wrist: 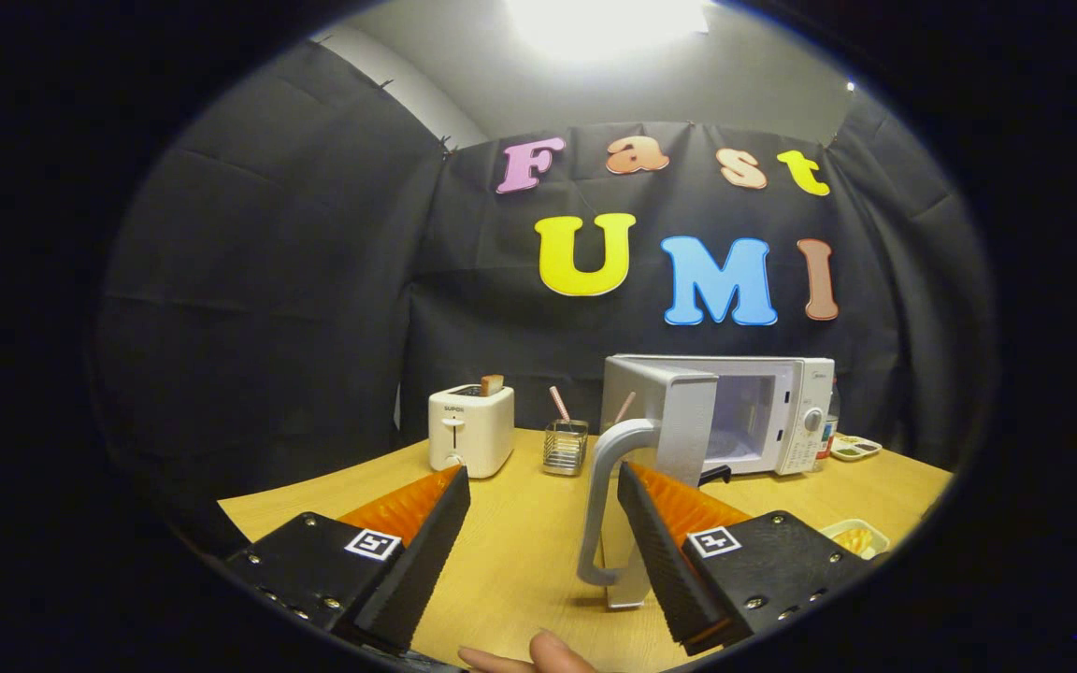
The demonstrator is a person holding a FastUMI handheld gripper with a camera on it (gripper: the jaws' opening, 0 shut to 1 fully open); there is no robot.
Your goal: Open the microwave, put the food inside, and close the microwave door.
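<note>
The wooden table bears a microwave, toaster, wire holder and two small dishes.

I see the white microwave standing at the far side of the table, its door swung wide open toward me and seen nearly edge-on. The door's grey curved handle sits between my claw's spread fingers, just beside the right one. The cavity is lit and looks empty. A small tray of yellow food lies on the table near the right finger.
</note>
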